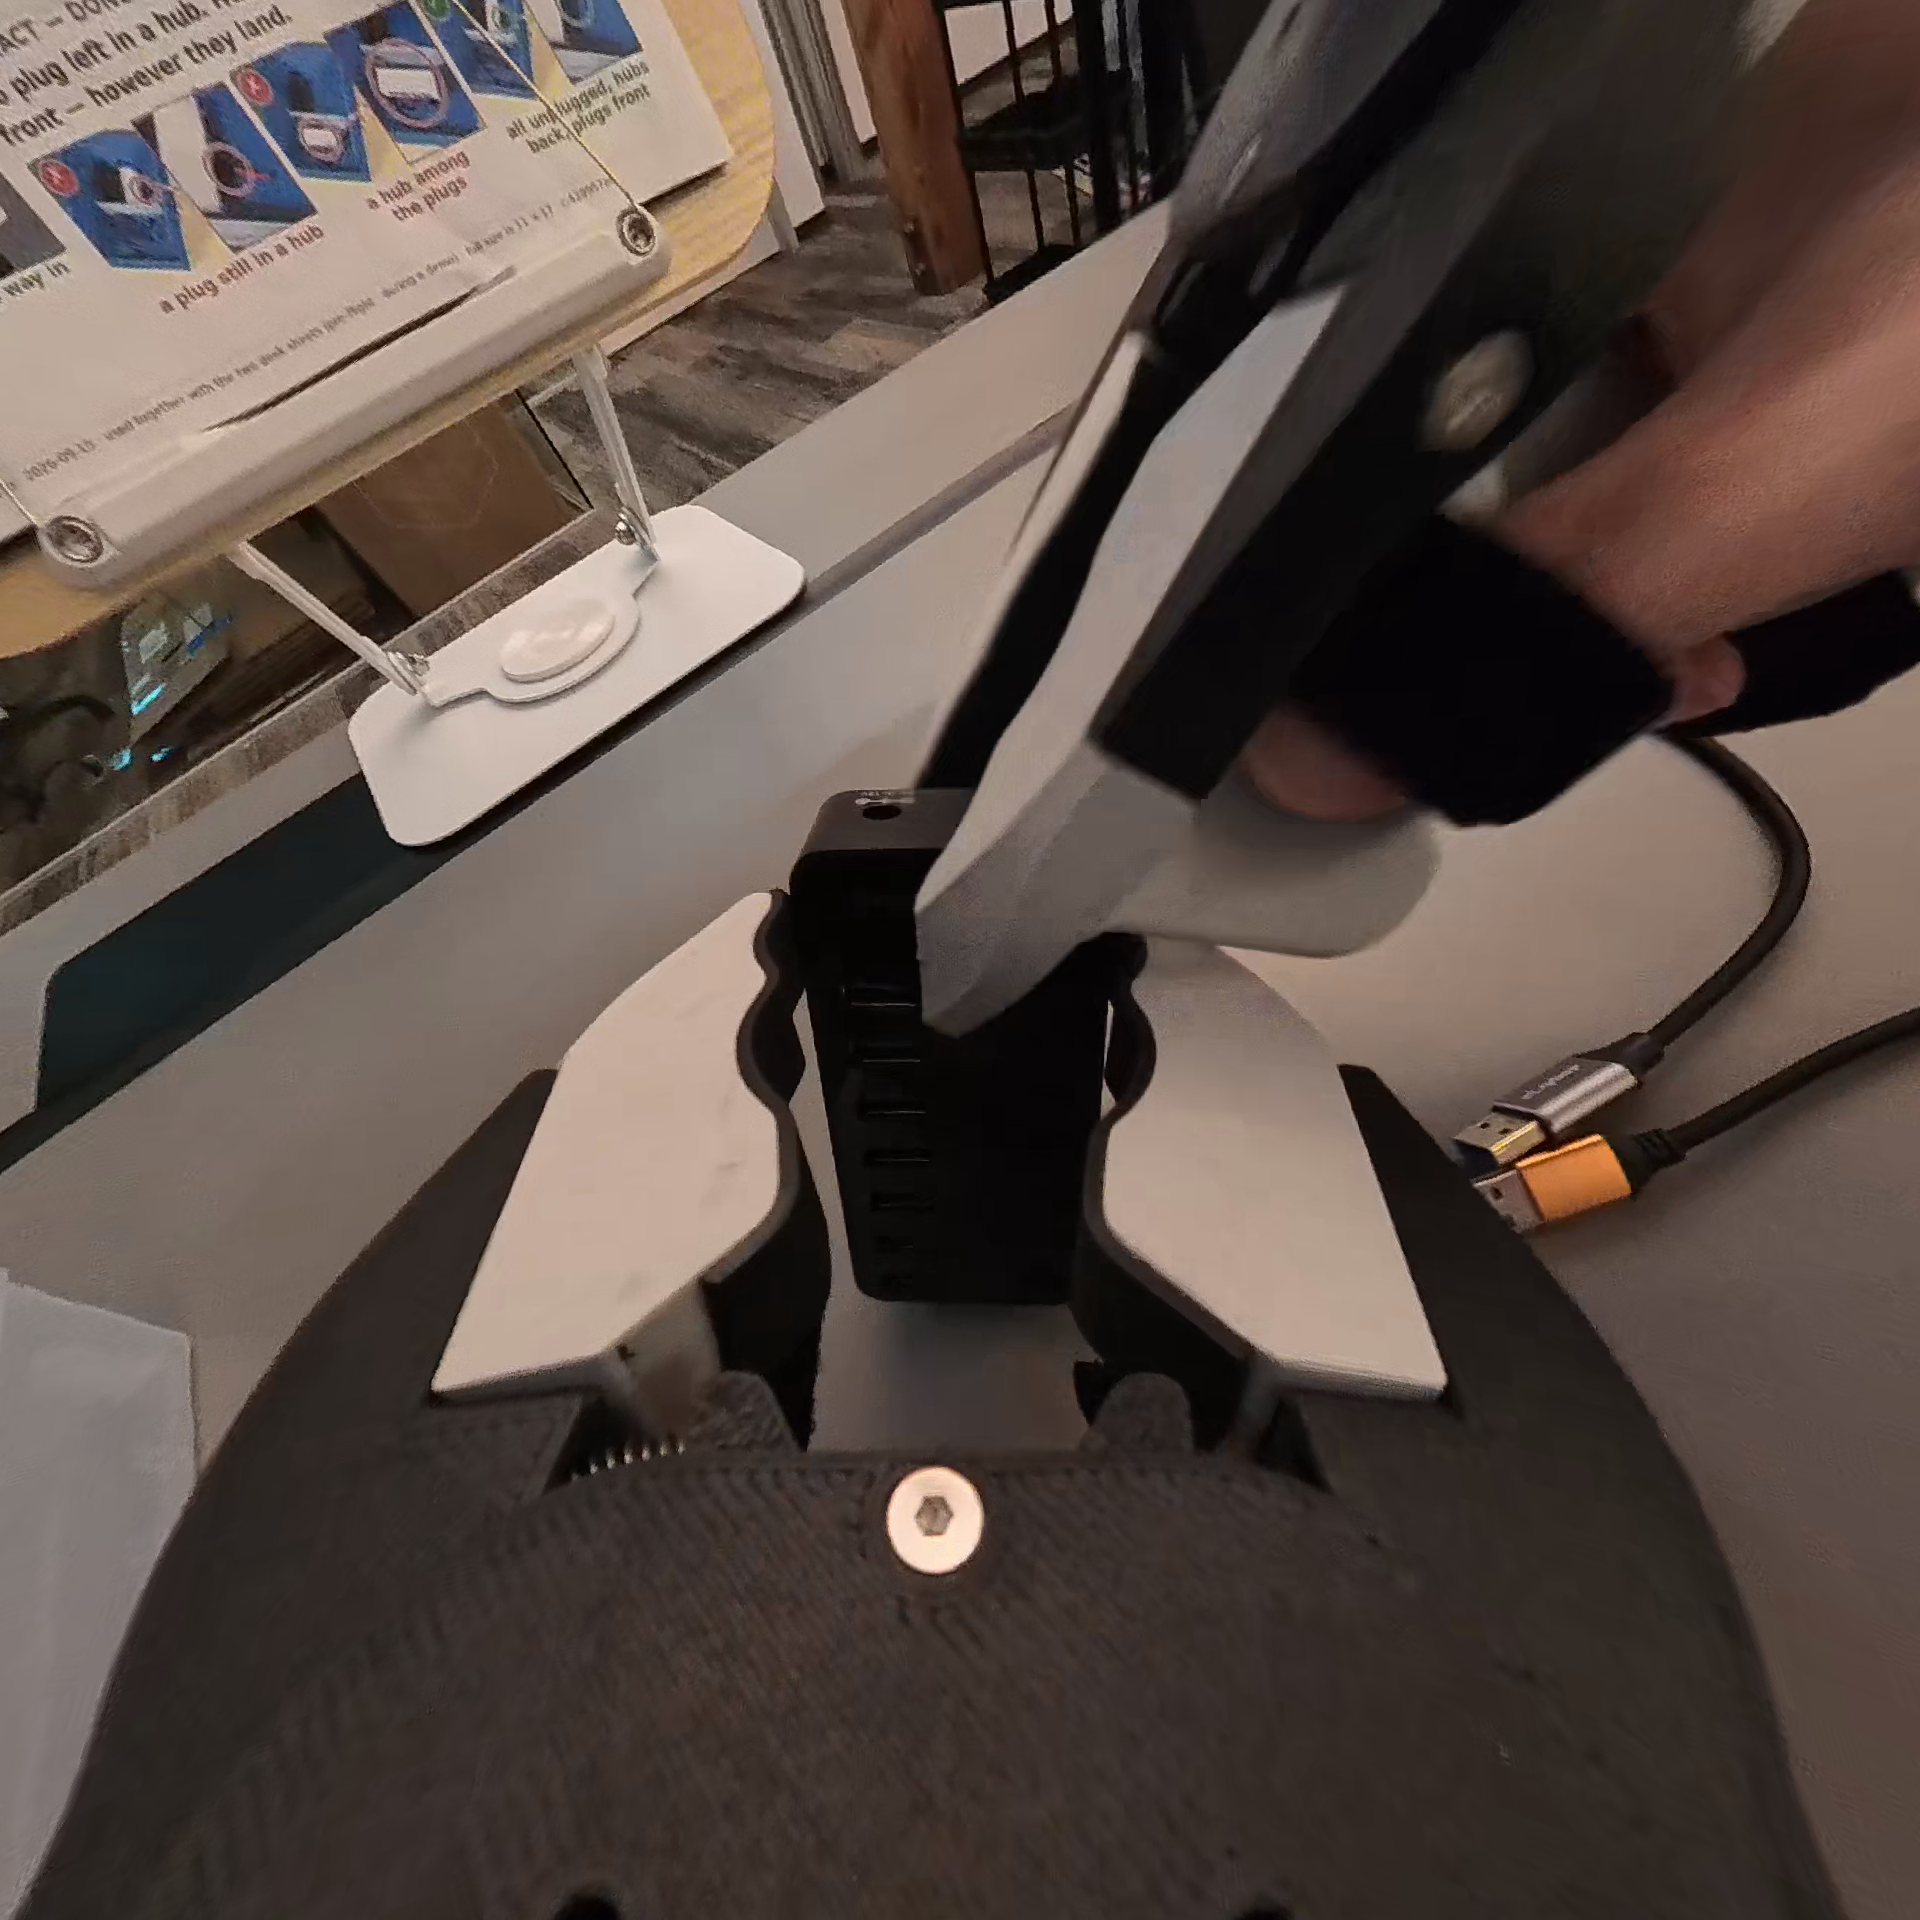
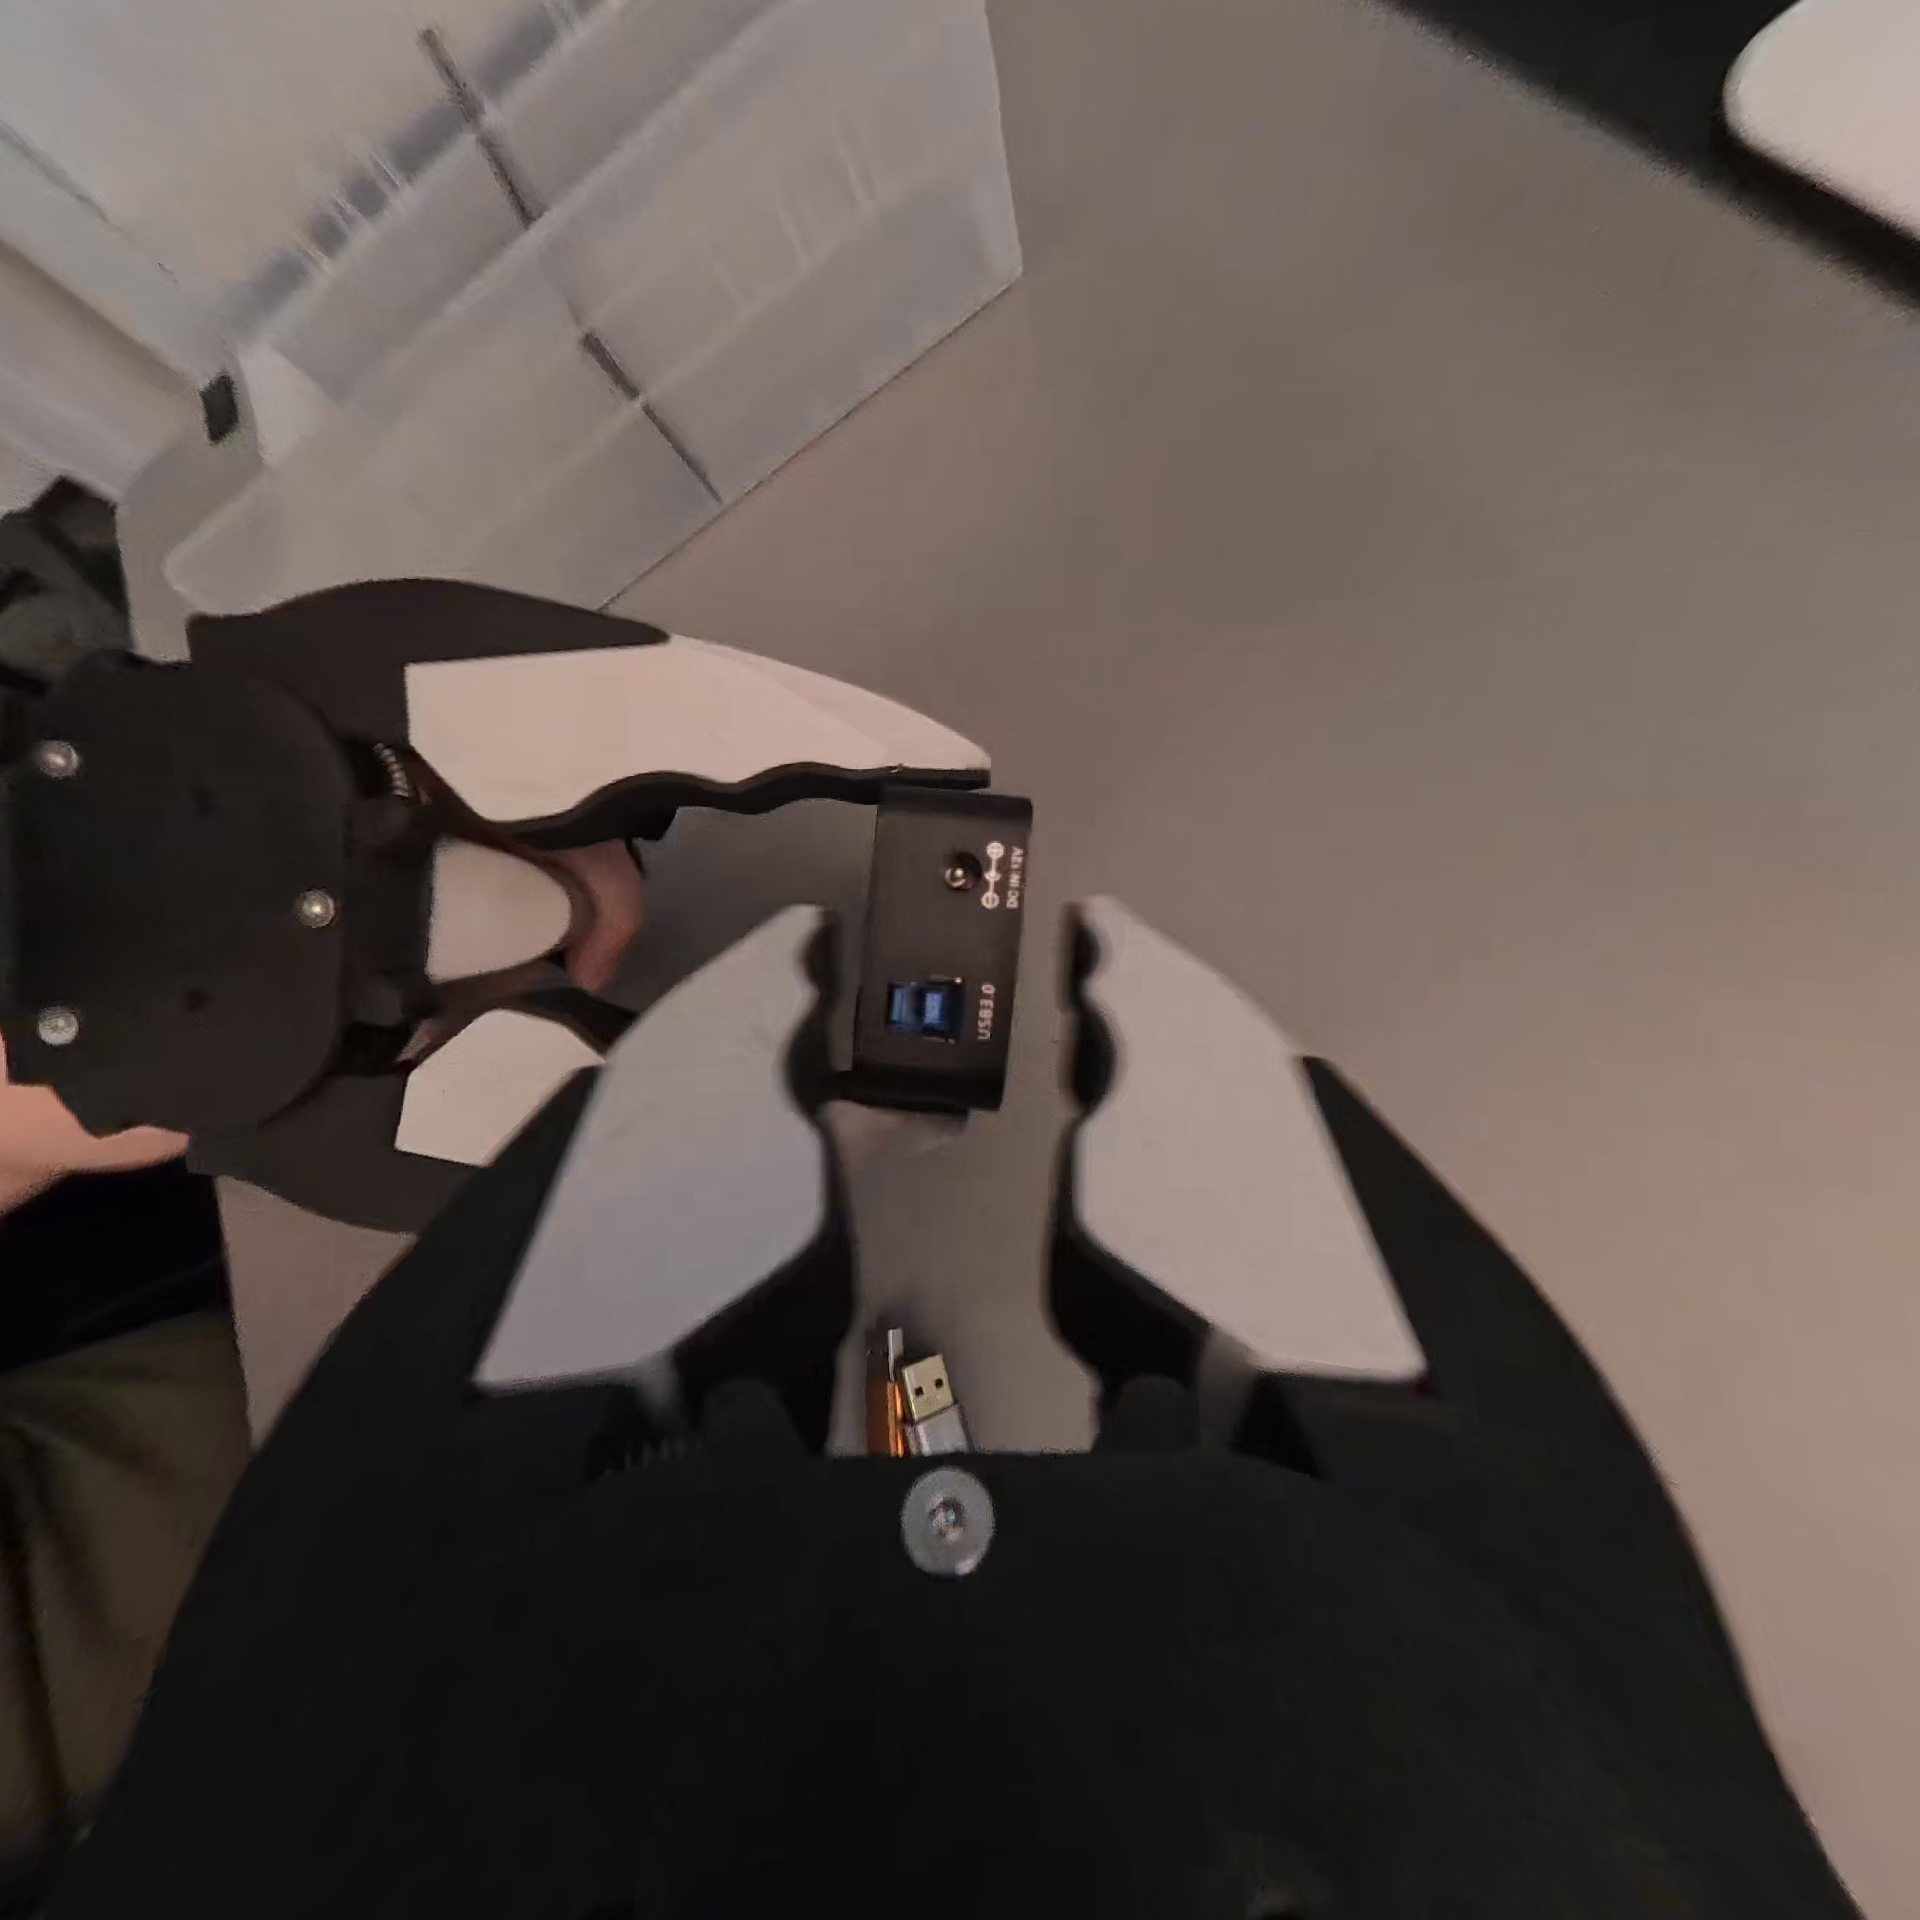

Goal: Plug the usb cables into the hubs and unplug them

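In the left wrist view, our left gripper (image 1: 951,1049) has its jaws pinching the black hub (image 1: 883,1101), stood on end on the grey table (image 1: 1714,1455). Two USB plugs (image 1: 1548,1143) lie loose to the right; none appears seated. The right gripper (image 1: 1039,935) crosses in front, hiding the hub's right side.

In the right wrist view, blurred, our jaws are spread and empty around the hub's end face. We judge fetching a plug comes next; which port is unclear.
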A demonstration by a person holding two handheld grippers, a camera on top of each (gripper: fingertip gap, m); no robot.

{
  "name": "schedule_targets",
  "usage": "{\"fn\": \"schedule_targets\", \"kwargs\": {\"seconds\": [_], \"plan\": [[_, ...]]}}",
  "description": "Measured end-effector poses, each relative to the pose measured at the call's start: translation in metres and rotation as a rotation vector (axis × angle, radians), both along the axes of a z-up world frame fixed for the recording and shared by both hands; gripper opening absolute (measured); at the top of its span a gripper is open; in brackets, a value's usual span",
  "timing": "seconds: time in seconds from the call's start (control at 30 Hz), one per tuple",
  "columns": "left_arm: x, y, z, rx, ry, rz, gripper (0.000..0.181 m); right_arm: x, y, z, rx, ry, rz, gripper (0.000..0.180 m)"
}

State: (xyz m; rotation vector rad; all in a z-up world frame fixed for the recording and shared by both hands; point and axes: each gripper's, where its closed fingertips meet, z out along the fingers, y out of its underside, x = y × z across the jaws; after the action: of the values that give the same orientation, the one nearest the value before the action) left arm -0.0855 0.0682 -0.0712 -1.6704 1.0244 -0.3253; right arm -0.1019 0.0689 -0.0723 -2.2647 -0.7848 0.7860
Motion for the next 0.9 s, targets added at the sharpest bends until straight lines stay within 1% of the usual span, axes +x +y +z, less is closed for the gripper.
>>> {"fn": "schedule_targets", "kwargs": {"seconds": [0.03,0.07,0.13,0.17,0.2,0.27,0.33,0.37,0.4,0.43,0.53,0.6,0.67,0.73,0.77,0.8,0.9], "plan": [[-0.004,0.001,0.000,0.015,-0.002,0.013,0.056,-0.006,-0.003,-0.003,-0.028,0.008,0.045,0.029],[-0.007,0.001,0.000,0.026,-0.011,0.021,0.056,-0.009,-0.002,-0.004,-0.049,0.008,0.064,0.028],[-0.014,0.001,0.005,0.044,-0.049,0.047,0.057,-0.016,-0.002,-0.004,-0.065,-0.025,0.158,0.028],[-0.019,0.002,0.010,0.051,-0.062,0.056,0.062,-0.018,0.001,-0.003,-0.047,-0.055,0.193,0.028],[-0.023,0.002,0.015,0.049,-0.071,0.055,0.069,-0.019,0.007,-0.002,-0.019,-0.101,0.216,0.028],[-0.029,0.001,0.029,0.039,-0.132,0.038,0.075,-0.017,0.023,0.000,0.076,-0.243,0.290,0.028],[-0.032,-0.003,0.036,0.029,-0.188,-0.020,0.072,-0.014,0.033,0.000,0.115,-0.372,0.401,0.028],[-0.034,-0.002,0.035,0.025,-0.194,-0.036,0.072,-0.016,0.036,0.001,0.127,-0.399,0.466,0.028],[-0.035,-0.001,0.033,0.024,-0.185,-0.052,0.074,-0.020,0.036,0.001,0.139,-0.404,0.533,0.027],[-0.035,0.001,0.029,0.027,-0.166,-0.070,0.075,-0.024,0.039,0.001,0.127,-0.405,0.560,0.027],[-0.049,0.018,0.018,0.018,-0.121,-0.034,0.081,-0.035,0.044,-0.003,0.160,-0.384,0.669,0.028],[-0.052,0.021,0.016,-0.024,-0.149,-0.049,0.085,-0.041,0.046,-0.003,0.204,-0.352,0.717,0.028],[-0.054,0.022,0.016,-0.043,-0.168,-0.057,0.085,-0.045,0.046,-0.002,0.267,-0.322,0.768,0.028],[-0.052,0.020,0.013,-0.075,-0.157,-0.081,0.088,-0.049,0.045,-0.002,0.294,-0.291,0.801,0.028],[-0.051,0.019,0.010,-0.088,-0.142,-0.087,0.095,-0.050,0.045,-0.002,0.301,-0.284,0.813,0.028],[-0.050,0.019,0.008,-0.093,-0.126,-0.085,0.097,-0.051,0.046,-0.002,0.303,-0.282,0.817,0.028],[-0.049,0.018,0.005,-0.100,-0.117,-0.092,0.097,-0.050,0.048,-0.003,0.269,-0.297,0.800,0.028]]}}
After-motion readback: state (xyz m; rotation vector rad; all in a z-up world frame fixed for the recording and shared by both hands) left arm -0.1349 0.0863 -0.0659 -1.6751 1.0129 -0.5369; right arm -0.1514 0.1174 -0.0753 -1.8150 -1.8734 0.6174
